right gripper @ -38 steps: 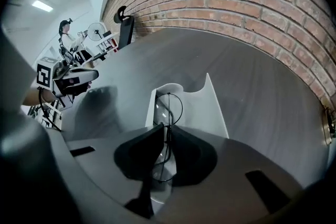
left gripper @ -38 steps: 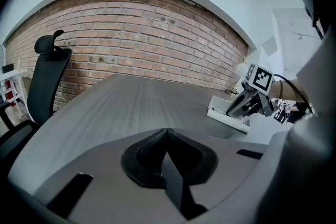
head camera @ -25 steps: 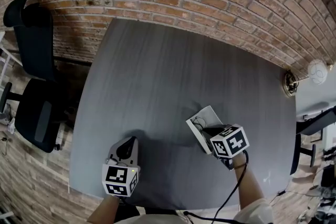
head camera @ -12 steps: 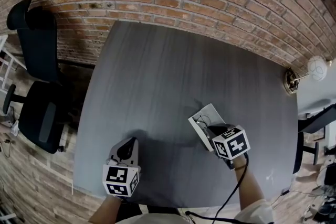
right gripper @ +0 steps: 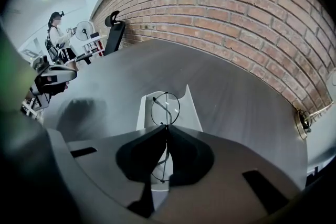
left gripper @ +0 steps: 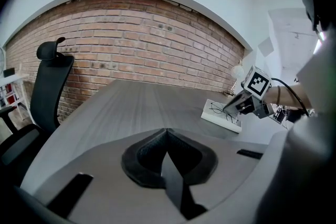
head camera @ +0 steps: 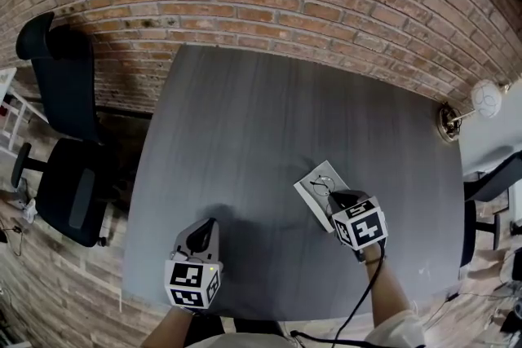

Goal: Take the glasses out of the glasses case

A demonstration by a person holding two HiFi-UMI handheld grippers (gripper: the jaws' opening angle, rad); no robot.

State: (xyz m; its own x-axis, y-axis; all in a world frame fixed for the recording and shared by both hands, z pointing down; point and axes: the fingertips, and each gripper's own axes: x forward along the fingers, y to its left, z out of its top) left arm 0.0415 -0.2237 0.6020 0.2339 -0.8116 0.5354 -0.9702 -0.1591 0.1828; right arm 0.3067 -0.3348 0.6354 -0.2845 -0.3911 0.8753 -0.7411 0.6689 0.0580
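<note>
Your right gripper view shows what the head view hides. Its jaws have just been closing and pinch the thin, round wire glasses at their tips, over the flat white case. Your left gripper is pressed together with nothing in it, above the smooth grey table.

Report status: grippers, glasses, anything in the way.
Left gripper shut, empty. Right gripper just closed onto glasses on the case. Nothing else on table.

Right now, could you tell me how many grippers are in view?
2. Left gripper: shut, empty, over the table's near edge. Right gripper: jaws just closed on the glasses at the case.
</note>
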